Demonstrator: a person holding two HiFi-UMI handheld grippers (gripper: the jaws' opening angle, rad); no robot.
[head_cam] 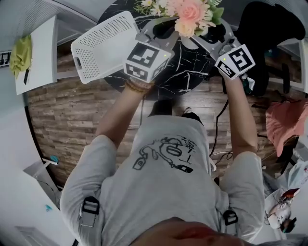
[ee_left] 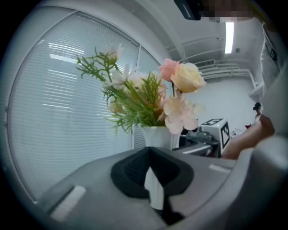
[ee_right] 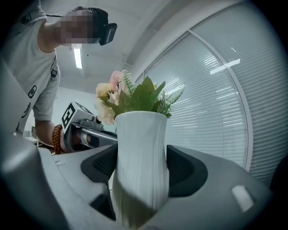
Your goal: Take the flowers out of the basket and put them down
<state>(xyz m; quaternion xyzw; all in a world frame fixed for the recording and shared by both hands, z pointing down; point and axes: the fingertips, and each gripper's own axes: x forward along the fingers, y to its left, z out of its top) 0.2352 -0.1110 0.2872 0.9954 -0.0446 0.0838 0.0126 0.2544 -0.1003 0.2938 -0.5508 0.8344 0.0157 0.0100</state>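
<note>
Your right gripper [ee_right: 140,173] pinches the one tall white ribbed vase [ee_right: 141,139] of pink flowers [head_cam: 191,12]. Your left gripper [ee_left: 153,179] has its jaws almost together. One white plastic basket [head_cam: 103,45] lies beside them.

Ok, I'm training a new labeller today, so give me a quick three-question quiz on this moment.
1. Fill in: the right gripper clamps a white ribbed ____.
2. True or false: the flowers sit inside the white basket.
3. The round table is: A pale wood, B black marbled, C glass.
Key: 1 vase; 2 false, the basket is beside them; 3 B.
</note>
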